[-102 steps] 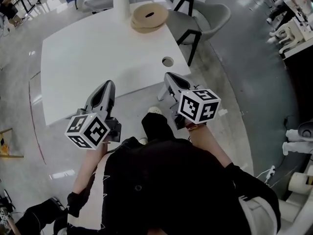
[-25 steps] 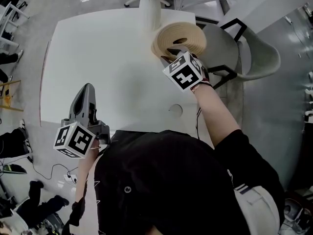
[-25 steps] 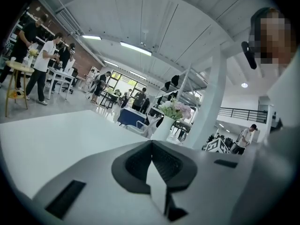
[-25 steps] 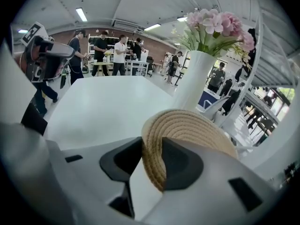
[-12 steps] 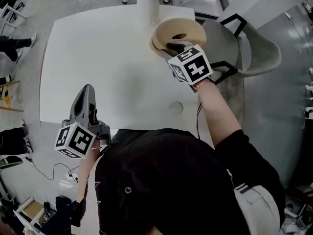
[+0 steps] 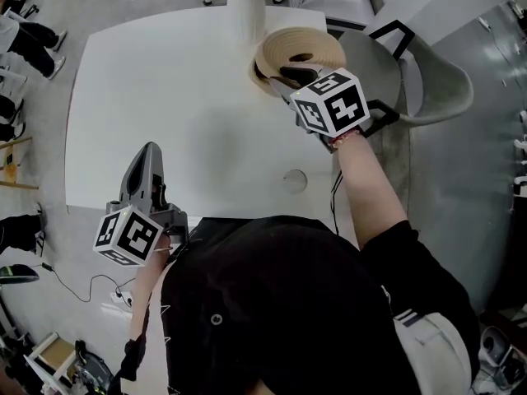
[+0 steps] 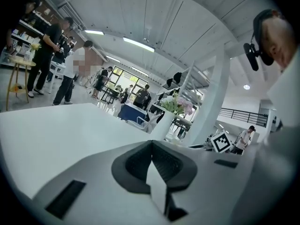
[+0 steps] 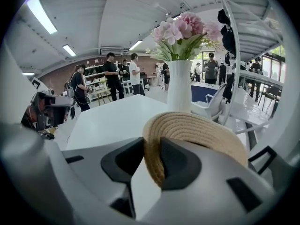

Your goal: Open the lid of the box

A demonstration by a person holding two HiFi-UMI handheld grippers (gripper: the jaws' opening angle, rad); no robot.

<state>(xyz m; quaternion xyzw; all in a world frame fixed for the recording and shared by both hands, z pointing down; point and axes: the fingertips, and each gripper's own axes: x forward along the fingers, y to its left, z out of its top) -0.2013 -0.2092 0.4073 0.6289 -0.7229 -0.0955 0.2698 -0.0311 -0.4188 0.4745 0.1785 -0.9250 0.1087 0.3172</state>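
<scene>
A round woven straw box (image 6: 260,78) stands at the far right of the white table (image 6: 165,97). Its woven lid (image 6: 311,46) is tilted, with the near edge raised and a dark gap under it. My right gripper (image 6: 290,74) holds the lid's rim; its jaws have just been closing on it. In the right gripper view the lid (image 8: 192,130) runs between the two pads of the right gripper (image 8: 153,159), touching both. My left gripper (image 6: 149,156) hovers over the table's near left edge; in its own view the left gripper (image 7: 151,154) is shut and empty.
A white vase (image 6: 245,11) of pink flowers (image 8: 185,29) stands just behind the box. A round cable hole (image 6: 295,179) sits in the table near the front edge. A grey chair (image 6: 432,89) is at the table's right. People stand in the room behind.
The right gripper has rolled and risen a little with the lid's rim, tilting the lid's near edge up off the box. The left gripper has stayed put.
</scene>
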